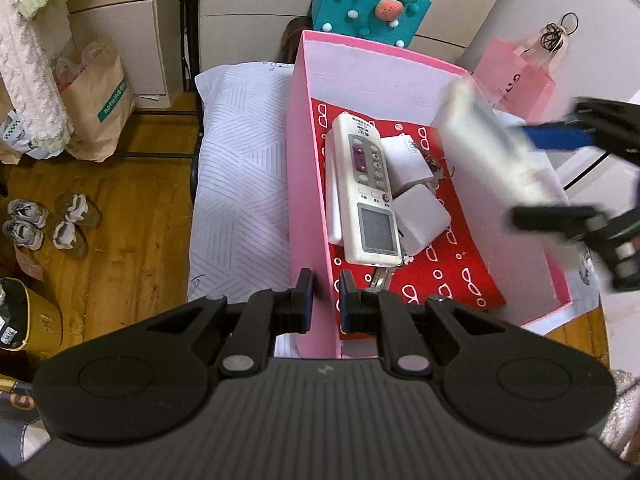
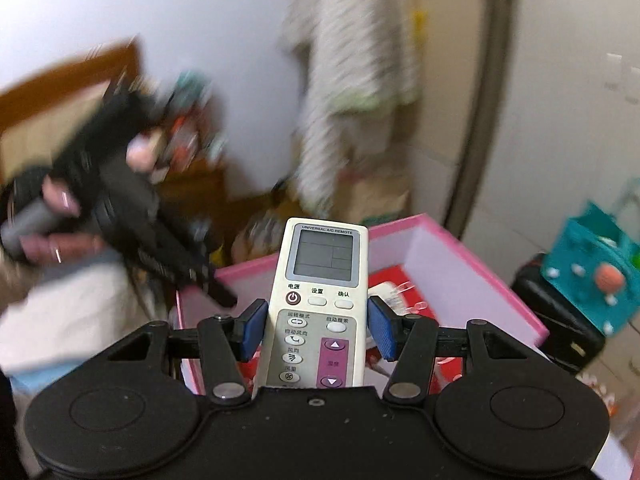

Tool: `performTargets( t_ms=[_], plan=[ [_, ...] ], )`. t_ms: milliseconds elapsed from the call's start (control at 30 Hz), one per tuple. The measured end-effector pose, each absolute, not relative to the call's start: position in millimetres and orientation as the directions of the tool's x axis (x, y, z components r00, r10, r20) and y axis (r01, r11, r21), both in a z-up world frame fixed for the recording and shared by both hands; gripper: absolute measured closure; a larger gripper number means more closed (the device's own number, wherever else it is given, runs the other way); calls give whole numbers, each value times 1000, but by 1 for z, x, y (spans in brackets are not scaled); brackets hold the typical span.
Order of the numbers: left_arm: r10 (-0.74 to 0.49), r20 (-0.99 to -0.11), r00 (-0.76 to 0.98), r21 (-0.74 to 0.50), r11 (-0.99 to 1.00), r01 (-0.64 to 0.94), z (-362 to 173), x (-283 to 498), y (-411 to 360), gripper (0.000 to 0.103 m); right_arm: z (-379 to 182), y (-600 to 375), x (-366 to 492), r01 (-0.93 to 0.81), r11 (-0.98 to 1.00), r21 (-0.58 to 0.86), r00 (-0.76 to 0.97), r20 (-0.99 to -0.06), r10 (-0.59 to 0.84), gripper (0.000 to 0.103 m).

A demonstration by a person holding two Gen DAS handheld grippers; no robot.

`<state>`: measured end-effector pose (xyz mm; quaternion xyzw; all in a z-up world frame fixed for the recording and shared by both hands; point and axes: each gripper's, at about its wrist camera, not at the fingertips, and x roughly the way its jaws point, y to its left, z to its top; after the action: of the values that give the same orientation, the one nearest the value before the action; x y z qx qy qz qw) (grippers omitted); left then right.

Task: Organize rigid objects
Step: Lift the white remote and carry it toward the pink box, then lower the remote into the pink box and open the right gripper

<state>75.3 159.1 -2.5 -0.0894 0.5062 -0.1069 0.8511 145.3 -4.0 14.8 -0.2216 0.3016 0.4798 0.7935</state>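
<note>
Your right gripper (image 2: 316,330) pinched a white air-conditioner remote (image 2: 320,300) above the open pink cardboard box (image 1: 306,200); your left gripper (image 1: 324,300) pinched the box's near wall. A skewed drop could have landed on the second white remote (image 1: 366,192) inside, visible only from the left wrist.

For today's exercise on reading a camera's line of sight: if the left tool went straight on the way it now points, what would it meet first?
Probably the near wall of the pink cardboard box, which the left tool is shut on; beyond it lies the white air-conditioner remote. Depth is uncertain.
</note>
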Motion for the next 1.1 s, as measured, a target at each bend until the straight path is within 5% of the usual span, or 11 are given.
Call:
performTargets(
  t_ms=[633, 900, 1100],
  plan=[
    [-337, -822, 460, -314, 941, 127, -6, 75, 168, 91, -36, 32, 165, -987, 152, 52, 37, -846, 532, 43],
    [-342, -817, 464, -310, 939, 147, -6, 73, 168, 91, 0, -33, 147, -907, 422, 12, 298, -689, 661, 38],
    [-322, -826, 463, -288, 947, 144, -4, 73, 164, 91, 11, -108, 121, -738, 662, 130, 478, -591, 650, 33]
  ],
)
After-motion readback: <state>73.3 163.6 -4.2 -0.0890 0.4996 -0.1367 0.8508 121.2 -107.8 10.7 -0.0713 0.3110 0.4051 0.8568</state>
